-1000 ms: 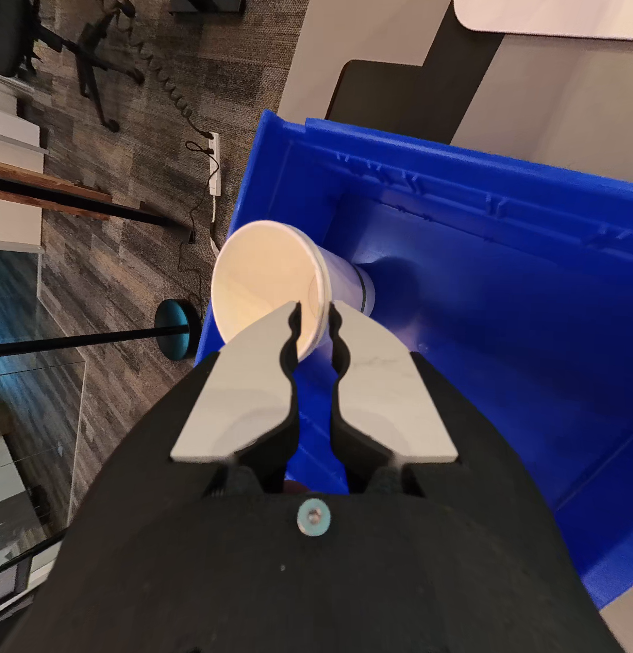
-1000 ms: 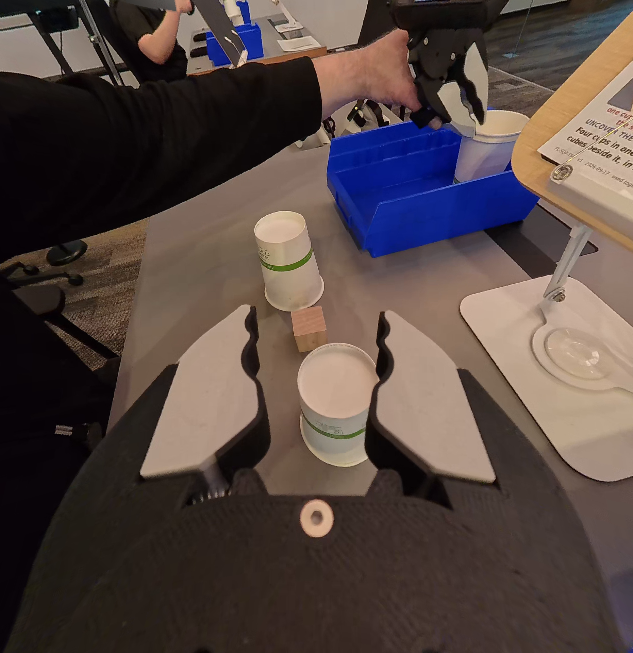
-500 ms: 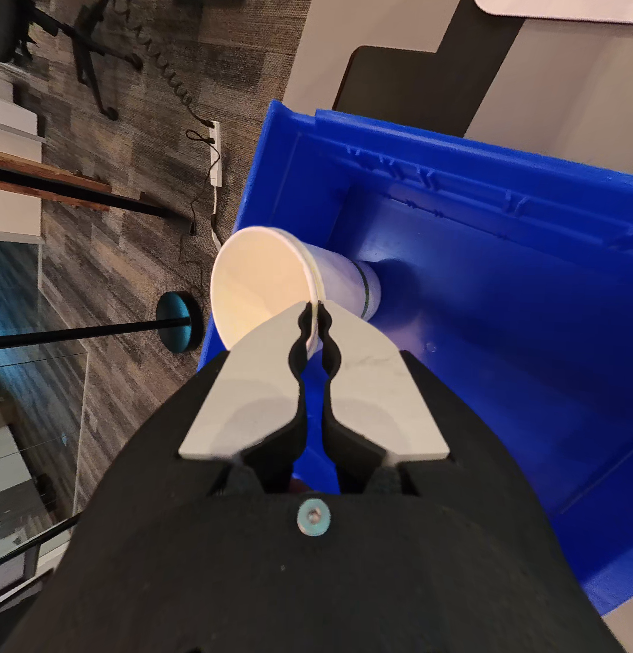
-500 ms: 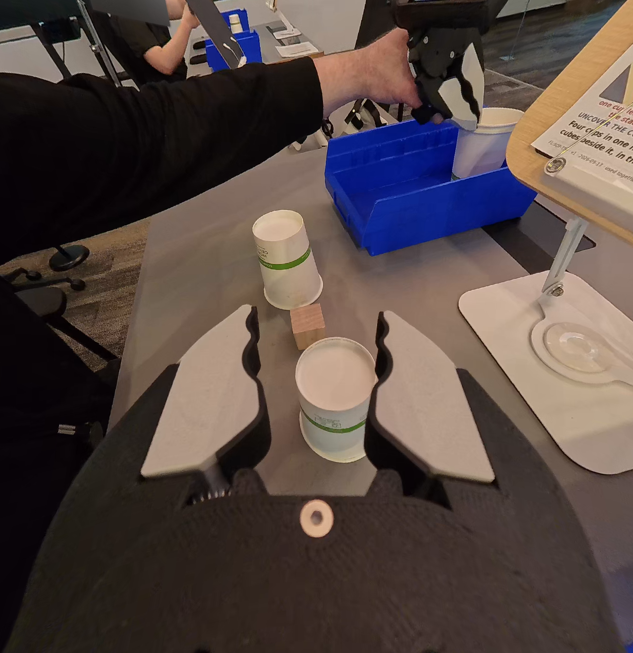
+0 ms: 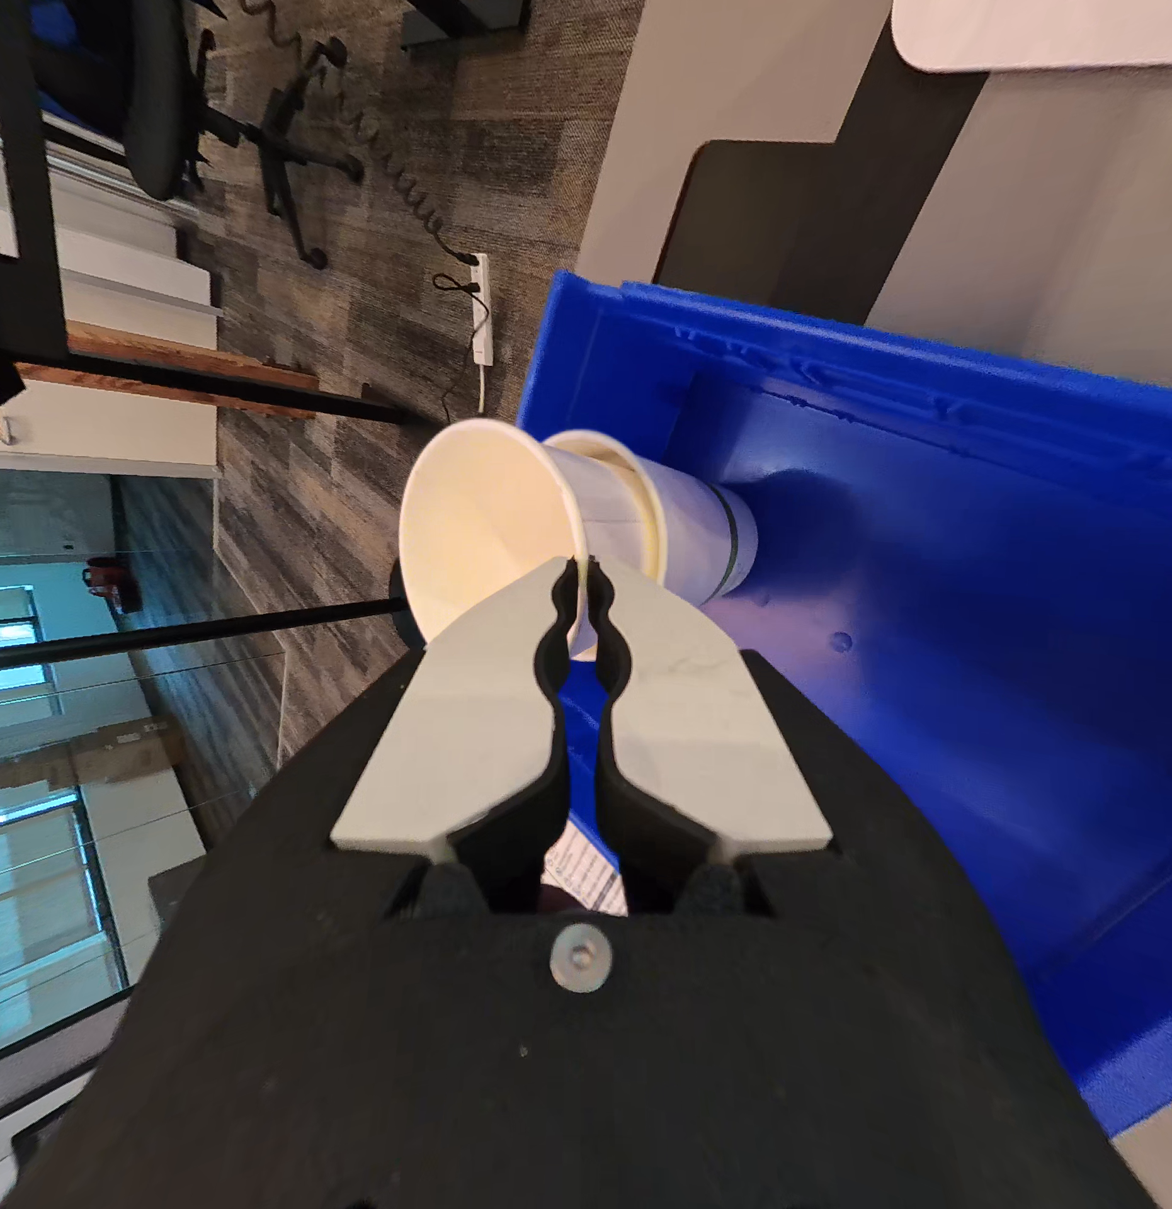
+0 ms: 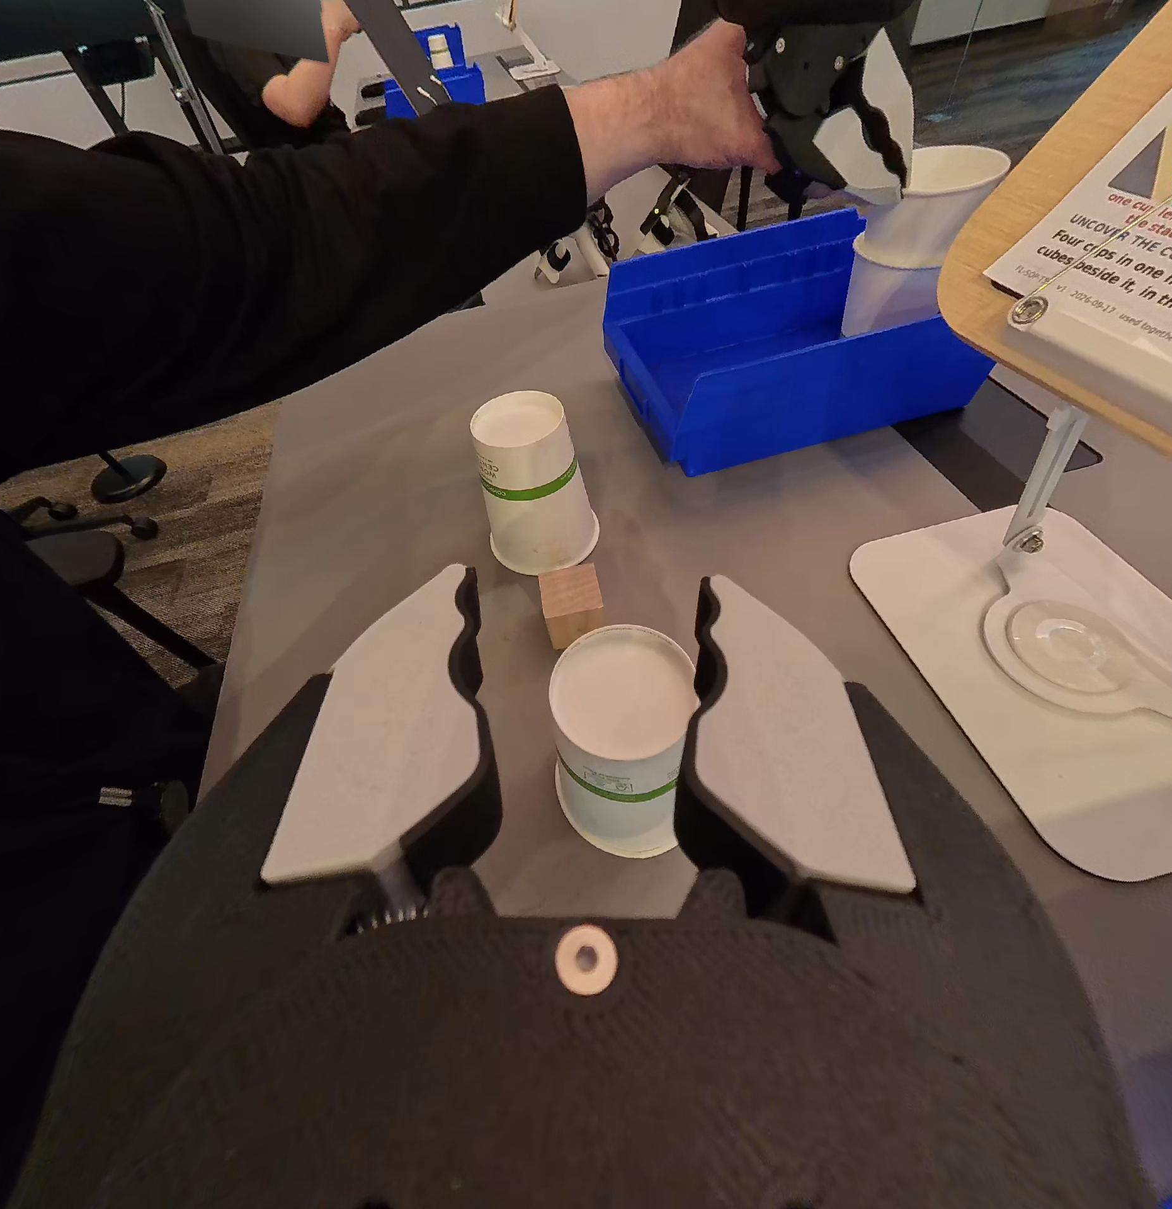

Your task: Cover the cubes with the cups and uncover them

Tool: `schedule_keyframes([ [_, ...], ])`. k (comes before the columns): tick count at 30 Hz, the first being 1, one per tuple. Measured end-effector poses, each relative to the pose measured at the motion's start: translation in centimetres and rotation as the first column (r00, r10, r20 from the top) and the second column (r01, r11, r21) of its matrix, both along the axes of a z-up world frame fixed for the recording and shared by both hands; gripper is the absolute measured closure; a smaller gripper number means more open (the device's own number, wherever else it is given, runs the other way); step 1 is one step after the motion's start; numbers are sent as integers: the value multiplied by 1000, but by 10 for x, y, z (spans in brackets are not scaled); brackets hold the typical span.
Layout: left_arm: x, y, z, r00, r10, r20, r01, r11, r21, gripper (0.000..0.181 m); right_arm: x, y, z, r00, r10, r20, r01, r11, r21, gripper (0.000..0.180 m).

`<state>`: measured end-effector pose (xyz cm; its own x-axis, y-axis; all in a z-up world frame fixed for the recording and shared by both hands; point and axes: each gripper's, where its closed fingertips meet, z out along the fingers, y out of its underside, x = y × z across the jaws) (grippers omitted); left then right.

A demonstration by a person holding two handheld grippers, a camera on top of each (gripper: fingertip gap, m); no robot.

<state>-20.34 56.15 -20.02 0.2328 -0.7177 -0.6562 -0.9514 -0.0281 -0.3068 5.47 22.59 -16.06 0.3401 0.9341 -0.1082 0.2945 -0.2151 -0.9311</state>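
My left gripper (image 5: 582,564) is shut on the rim of a white paper cup (image 5: 485,523) and holds it partly pulled out of a second cup (image 5: 688,523) that stands in the blue bin (image 5: 930,405). From the right wrist view the left gripper (image 6: 881,154) pinches the top cup (image 6: 949,196) above the bin (image 6: 799,399). My right gripper (image 6: 586,628) is open over an upside-down cup (image 6: 619,733). A bare wooden cube (image 6: 570,602) sits just beyond it. Another upside-down cup (image 6: 534,484) stands behind the cube.
A white stand base (image 6: 1028,667) lies on the grey table (image 6: 374,458) at the right, holding a wooden board with a sheet (image 6: 1093,216) overhead. A person's sleeved arm (image 6: 275,248) crosses the left. The table's left edge drops to carpet and a chair base (image 6: 118,477).
My left gripper closed on the top cup's rim and lifted it partway out of the nested cup. My right gripper stayed open and drew slightly nearer the upside-down cup.
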Motion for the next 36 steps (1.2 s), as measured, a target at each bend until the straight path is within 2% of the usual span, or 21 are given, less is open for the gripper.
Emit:
schedule_keyframes([
  [9,7,-18,73,995,-15,98,-2,986,168,178,1,2,14,1000,-20,-8,21,998,53,110],
  [14,9,-54,124,976,-45,214,-15,963,270,178,-2,5,29,998,-42,-37,46,992,114,103],
  [16,16,-79,144,944,-79,320,-19,956,291,178,-4,8,38,996,-56,-64,65,987,145,100],
  [20,38,-139,175,822,-188,537,9,948,318,178,-10,21,62,984,-97,-148,130,964,234,83],
  [24,68,-200,196,639,-310,704,63,933,354,178,-19,35,89,960,-111,-258,183,944,274,70],
  [27,95,-238,202,527,-375,763,113,920,374,178,-23,48,110,928,-120,-354,230,929,290,62],
  [32,142,-291,208,280,-439,854,250,892,376,178,-27,66,141,865,-102,-492,255,933,255,57],
  [36,171,-312,203,208,-456,866,320,868,380,179,-26,75,157,813,-87,-576,253,943,214,53],
])
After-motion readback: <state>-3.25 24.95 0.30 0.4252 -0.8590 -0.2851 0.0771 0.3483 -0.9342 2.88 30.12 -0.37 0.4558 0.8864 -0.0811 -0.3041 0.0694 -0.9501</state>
